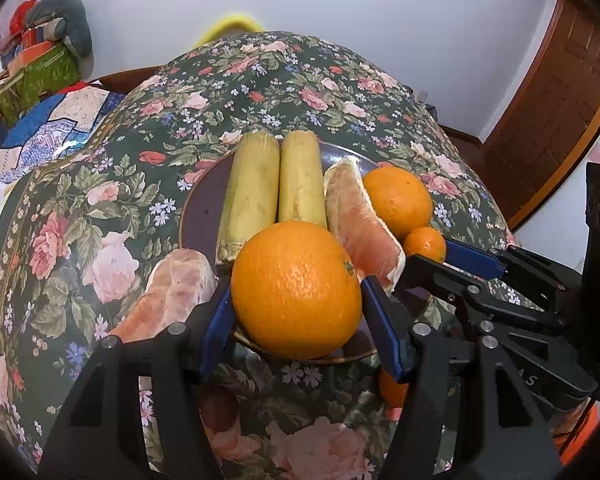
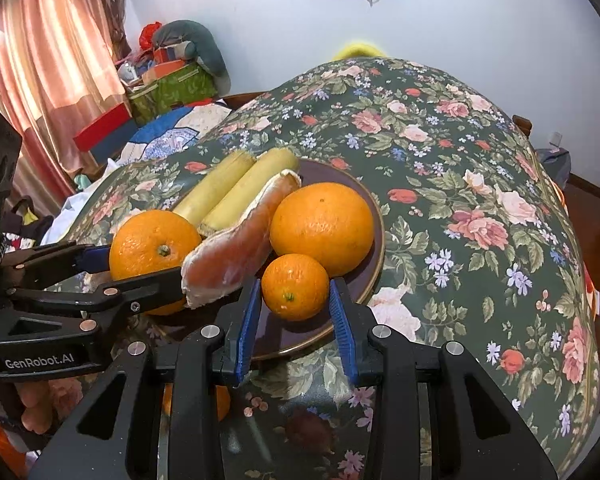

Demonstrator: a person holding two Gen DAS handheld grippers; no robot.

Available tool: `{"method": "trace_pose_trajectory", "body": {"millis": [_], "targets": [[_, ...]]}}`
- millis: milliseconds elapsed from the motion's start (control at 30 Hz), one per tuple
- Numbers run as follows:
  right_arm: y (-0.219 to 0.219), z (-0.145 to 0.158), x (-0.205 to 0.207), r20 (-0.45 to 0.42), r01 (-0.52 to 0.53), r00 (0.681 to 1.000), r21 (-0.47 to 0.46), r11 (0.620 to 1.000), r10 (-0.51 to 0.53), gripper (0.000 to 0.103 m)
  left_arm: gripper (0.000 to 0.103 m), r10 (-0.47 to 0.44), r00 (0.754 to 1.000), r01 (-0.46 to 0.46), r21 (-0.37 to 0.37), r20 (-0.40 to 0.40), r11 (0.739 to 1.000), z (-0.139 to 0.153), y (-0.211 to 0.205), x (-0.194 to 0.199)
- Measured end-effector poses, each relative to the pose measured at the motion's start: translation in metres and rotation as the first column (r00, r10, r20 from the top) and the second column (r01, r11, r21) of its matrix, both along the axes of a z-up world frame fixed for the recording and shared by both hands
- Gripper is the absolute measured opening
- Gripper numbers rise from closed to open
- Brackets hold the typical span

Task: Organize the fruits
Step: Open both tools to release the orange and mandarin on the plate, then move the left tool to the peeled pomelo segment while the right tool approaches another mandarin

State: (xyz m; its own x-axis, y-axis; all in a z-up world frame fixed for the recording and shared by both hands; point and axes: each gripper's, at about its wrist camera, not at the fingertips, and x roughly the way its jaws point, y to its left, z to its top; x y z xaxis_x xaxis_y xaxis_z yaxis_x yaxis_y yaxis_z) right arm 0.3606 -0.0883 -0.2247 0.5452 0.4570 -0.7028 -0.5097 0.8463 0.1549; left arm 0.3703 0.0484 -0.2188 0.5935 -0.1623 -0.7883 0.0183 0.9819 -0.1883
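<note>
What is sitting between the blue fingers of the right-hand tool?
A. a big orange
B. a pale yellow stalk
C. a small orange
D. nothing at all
C: in the right tool's own view, the small orange sits between its blue fingers, at the near edge of the plate.

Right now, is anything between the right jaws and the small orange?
Nothing visible: the small orange sits on the plate directly between the right gripper jaws. The pomelo wedge lies just left of them.
</note>
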Motion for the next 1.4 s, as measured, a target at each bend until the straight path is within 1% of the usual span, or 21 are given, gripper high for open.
{"method": "trace_pose_trajectory", "body": {"millis": [267,333,400,433,467,533,767,967,1200,1400], "targets": [[0.004,-0.002,0.000,-0.014,-0.008,1.000,-0.016,1.000,0.008,0.032,0.063,0.001,1.000,-0.001,0.015,-0.006,1.000,0.000,-0.002,-0.001],[0.003,0.000,-0.002,-0.011,-0.008,1.000,-0.014,1.000,0.008,0.036,0.063,0.007,1.000,-0.007,0.011,-0.011,1.000,0.001,-0.001,-0.001],[0.002,0.004,-0.004,-0.001,-0.002,1.000,-0.013,1.000,0.002,0.045,0.063,0.006,1.000,-0.006,0.005,-0.005,1.000,0.004,0.000,-0.004],[0.002,0.006,-0.005,0.006,0.002,1.000,-0.014,1.000,-0.002,0.046,0.064,0.005,1.000,-0.005,0.005,0.001,1.000,0.006,0.000,-0.006],[0.001,0.008,-0.007,0.014,0.007,1.000,-0.017,1.000,-0.006,0.047,0.068,0.005,1.000,-0.005,0.009,0.010,1.000,0.010,0.000,-0.009],[0.000,0.012,-0.009,0.024,0.012,1.000,-0.021,1.000,-0.011,0.047,0.070,0.011,1.000,-0.012,0.019,0.028,1.000,0.016,0.001,-0.015],[-0.006,0.029,-0.023,0.049,0.027,0.998,-0.005,1.000,-0.027,0.047,0.070,0.021,0.997,-0.025,0.046,0.067,0.999,0.039,0.008,-0.035],[-0.008,0.045,-0.040,0.079,0.029,0.996,0.002,1.000,-0.029,0.047,0.071,0.052,0.995,-0.059,0.076,0.088,0.995,0.056,0.024,-0.055],[-0.006,0.051,-0.055,0.096,0.027,0.995,0.002,1.000,-0.027,0.047,0.071,0.087,0.993,-0.094,0.086,0.080,0.992,0.058,0.044,-0.073],[0.000,0.043,-0.066,0.081,0.014,0.997,-0.014,1.000,-0.013,0.047,0.071,0.092,0.995,-0.096,0.106,0.045,0.990,0.044,0.057,-0.081]]}}
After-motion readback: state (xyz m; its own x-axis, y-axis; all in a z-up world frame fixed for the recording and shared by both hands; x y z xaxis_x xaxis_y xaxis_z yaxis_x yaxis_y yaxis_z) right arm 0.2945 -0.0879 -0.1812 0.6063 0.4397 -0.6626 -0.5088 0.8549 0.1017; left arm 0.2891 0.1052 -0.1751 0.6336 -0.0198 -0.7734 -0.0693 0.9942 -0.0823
